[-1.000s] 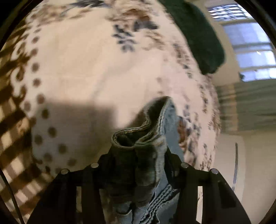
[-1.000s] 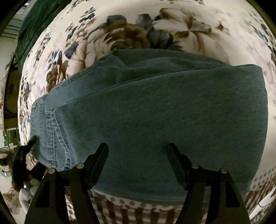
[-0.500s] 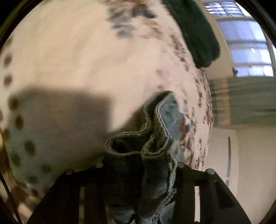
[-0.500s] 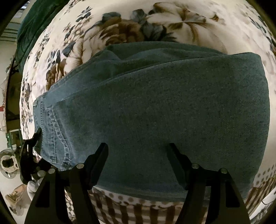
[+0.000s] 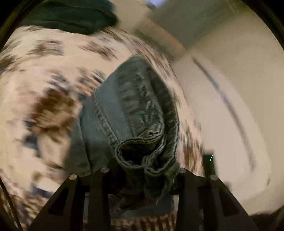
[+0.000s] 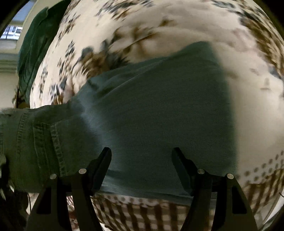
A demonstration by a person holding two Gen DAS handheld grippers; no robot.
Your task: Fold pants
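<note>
The blue denim pants (image 6: 159,110) lie folded on a floral bedspread (image 6: 177,26). In the left wrist view my left gripper (image 5: 142,170) is shut on a bunched hem of the pants (image 5: 142,124), held up above the bed. In the right wrist view my right gripper (image 6: 142,154) is open, its fingers (image 6: 104,160) spread just over the near edge of the folded pants, holding nothing. The pants' stitched seams (image 6: 56,142) hang at the far left of that view. Both views are motion-blurred.
A dark green cloth (image 5: 71,16) lies at the far end of the bed, also seen in the right wrist view (image 6: 35,46). A brown checked border (image 6: 142,213) runs along the bed's near edge. A pale wall (image 5: 230,88) stands to the right.
My left gripper has swung and lifted with the hem, turning the view toward the wall. The pants' left end has risen off the bed in the right wrist view. The right gripper stays open.
</note>
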